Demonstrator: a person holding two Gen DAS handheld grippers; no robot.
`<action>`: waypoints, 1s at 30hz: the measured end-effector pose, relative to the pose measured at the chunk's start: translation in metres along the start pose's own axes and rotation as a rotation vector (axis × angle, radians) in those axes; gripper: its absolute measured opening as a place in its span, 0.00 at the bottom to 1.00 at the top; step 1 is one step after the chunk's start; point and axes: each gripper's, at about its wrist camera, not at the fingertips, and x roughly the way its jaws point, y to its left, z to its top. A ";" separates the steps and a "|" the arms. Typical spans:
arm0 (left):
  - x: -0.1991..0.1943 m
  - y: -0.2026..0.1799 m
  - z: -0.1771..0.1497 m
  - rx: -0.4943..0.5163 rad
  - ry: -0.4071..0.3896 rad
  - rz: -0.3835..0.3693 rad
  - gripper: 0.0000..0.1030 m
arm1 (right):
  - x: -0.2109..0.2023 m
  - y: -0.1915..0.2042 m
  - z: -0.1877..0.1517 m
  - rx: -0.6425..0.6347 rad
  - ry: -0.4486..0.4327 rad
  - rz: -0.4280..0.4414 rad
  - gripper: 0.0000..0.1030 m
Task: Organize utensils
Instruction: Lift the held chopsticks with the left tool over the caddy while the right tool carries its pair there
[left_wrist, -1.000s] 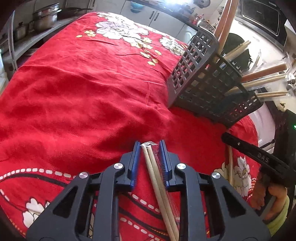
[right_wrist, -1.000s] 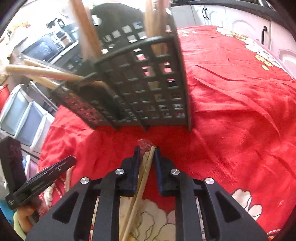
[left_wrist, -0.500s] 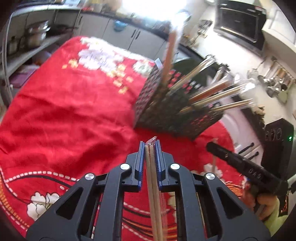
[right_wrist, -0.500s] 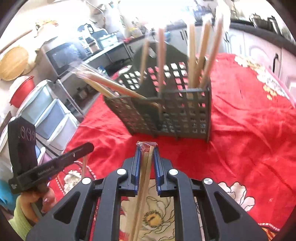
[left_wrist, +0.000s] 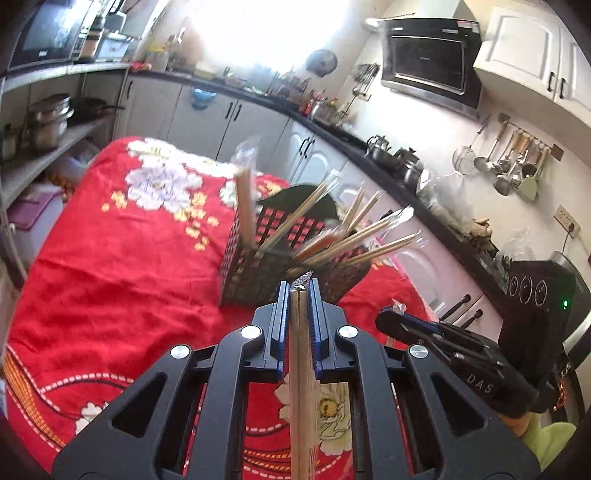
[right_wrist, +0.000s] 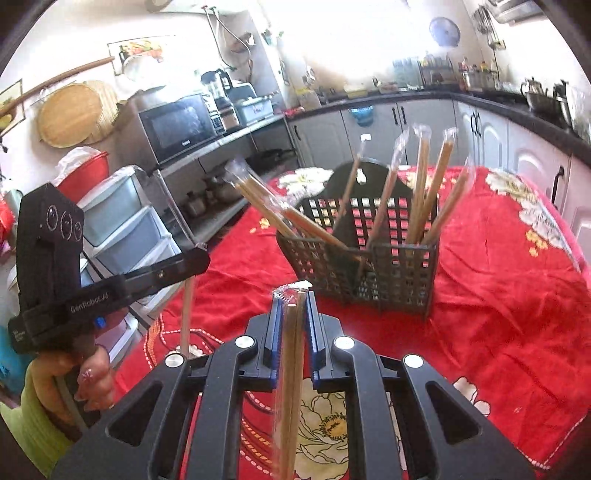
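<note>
Above a tabletop draped in a red floral cloth (left_wrist: 110, 280), the left tool (left_wrist: 299, 295) and right tool (right_wrist: 291, 306) each clench a pair of wrapped chopsticks (left_wrist: 301, 369) (right_wrist: 290, 369). Both hover short of the black mesh utensil basket (right_wrist: 391, 266), which already holds several wrapped pairs (right_wrist: 421, 192).

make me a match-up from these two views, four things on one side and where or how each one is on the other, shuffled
Things:
1. left gripper
2. black mesh basket
3. red floral cloth
4. microwave

Places or states:
A. spread over the table under the basket
B. on a shelf at the wall
C. shut on a wrapped chopstick pair
D. standing on the cloth, full of wrapped chopsticks

Pairs: 1-C, 2-D, 3-A, 4-B
</note>
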 end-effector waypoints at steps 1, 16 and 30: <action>-0.003 -0.003 0.003 0.006 -0.009 -0.003 0.06 | -0.003 0.001 0.001 -0.005 -0.009 0.000 0.11; -0.022 -0.047 0.053 0.099 -0.154 -0.013 0.06 | -0.057 -0.013 0.028 -0.024 -0.171 -0.052 0.11; 0.001 -0.091 0.105 0.179 -0.312 0.061 0.06 | -0.094 -0.034 0.069 -0.029 -0.334 -0.110 0.11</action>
